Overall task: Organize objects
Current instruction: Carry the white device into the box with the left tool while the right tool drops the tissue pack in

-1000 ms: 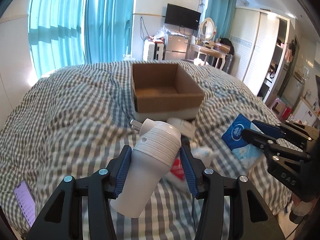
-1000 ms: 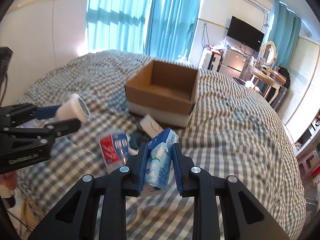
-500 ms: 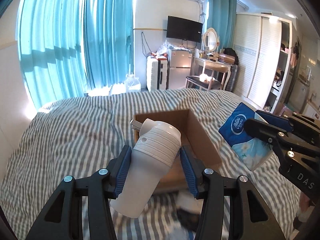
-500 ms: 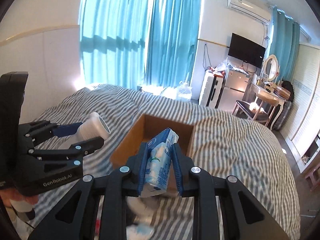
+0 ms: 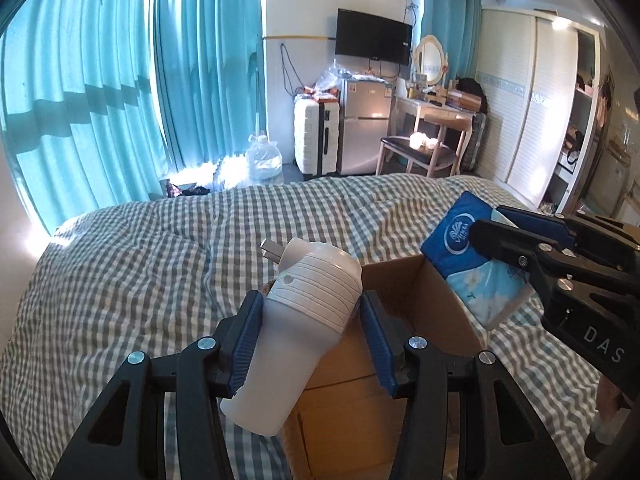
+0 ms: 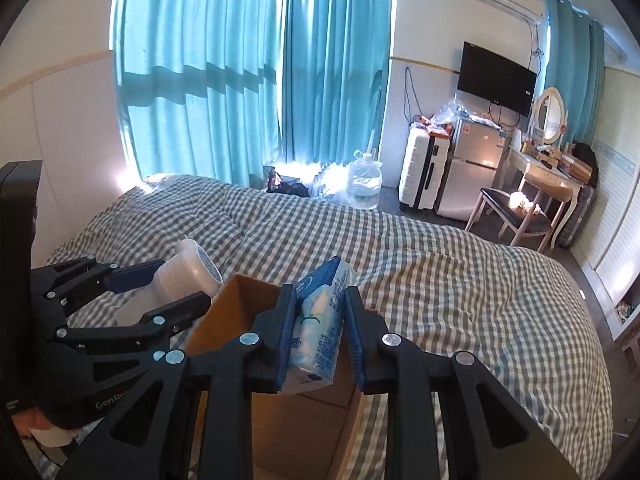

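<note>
Both grippers have been carried from the bed clutter to above the cardboard box (image 5: pixel 436 300). White bottle (image 5: pixel 304 320) is clamped in left gripper (image 5: pixel 310 342), tissue pack (image 6: pixel 320 328) pinched in right gripper (image 6: pixel 320 340). Neither released yet. Box floor is hidden; remaining clutter on the checked bed (image 6: pixel 460 280) is out of view.

Home bedroom: bed w/ checked duvet (image 5: pixel 160 264), wall TV (image 5: pixel 373 37), dressing table w/ mirror (image 5: pixel 430 60), wardrobe (image 5: pixel 532 92)
</note>
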The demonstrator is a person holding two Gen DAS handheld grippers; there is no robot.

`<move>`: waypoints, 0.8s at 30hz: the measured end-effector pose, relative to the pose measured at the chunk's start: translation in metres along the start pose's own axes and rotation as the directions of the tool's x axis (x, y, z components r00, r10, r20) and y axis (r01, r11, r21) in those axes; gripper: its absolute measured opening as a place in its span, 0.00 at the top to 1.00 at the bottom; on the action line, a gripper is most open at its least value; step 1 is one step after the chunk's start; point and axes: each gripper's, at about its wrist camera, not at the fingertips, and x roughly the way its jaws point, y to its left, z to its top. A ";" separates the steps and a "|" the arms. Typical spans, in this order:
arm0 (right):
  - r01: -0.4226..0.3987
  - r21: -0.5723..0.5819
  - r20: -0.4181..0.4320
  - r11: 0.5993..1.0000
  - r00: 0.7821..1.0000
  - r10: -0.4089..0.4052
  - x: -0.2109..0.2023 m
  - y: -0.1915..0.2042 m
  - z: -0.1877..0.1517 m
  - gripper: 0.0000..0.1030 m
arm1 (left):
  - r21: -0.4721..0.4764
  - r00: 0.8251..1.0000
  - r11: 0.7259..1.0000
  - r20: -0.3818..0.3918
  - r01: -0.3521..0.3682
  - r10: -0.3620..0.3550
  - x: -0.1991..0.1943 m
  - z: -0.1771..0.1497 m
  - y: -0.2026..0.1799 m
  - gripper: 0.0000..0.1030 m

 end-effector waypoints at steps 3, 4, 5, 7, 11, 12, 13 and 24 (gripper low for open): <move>-0.009 0.013 -0.035 1.000 0.999 0.010 0.031 -0.007 0.001 0.77 | 0.008 1.000 1.000 -0.025 0.007 -0.007 0.025 0.001 -0.003 0.50; -0.014 0.019 -0.051 1.000 0.999 0.015 0.042 -0.009 0.000 0.77 | 0.012 0.999 1.000 -0.036 0.010 -0.009 0.032 0.000 -0.004 0.50; -0.017 0.021 -0.063 1.000 0.998 0.018 0.050 -0.010 -0.001 0.77 | 0.015 0.999 1.000 -0.044 0.009 -0.009 0.038 -0.002 -0.005 0.50; -0.015 0.024 -0.087 1.000 0.996 0.017 0.067 -0.015 -0.006 0.77 | 0.018 0.998 1.000 -0.066 0.008 -0.007 0.052 -0.005 -0.005 0.50; -0.016 0.036 -0.135 0.999 0.991 0.021 0.095 -0.019 -0.019 0.77 | 0.019 0.995 1.000 -0.098 0.007 -0.006 0.074 -0.009 -0.006 0.51; -0.013 0.036 -0.146 0.999 0.989 0.018 0.102 -0.020 -0.021 0.77 | 0.020 0.995 1.000 -0.104 0.010 -0.008 0.078 -0.010 -0.005 0.51; -0.013 0.035 -0.153 0.999 0.988 0.018 0.106 -0.022 -0.026 0.77 | 0.018 0.994 1.000 -0.112 0.014 -0.012 0.082 -0.012 -0.005 0.51; -0.051 0.046 -0.179 0.998 0.982 0.059 0.119 -0.020 -0.042 0.75 | 0.038 0.996 0.999 -0.092 0.017 -0.013 0.094 -0.020 -0.012 0.55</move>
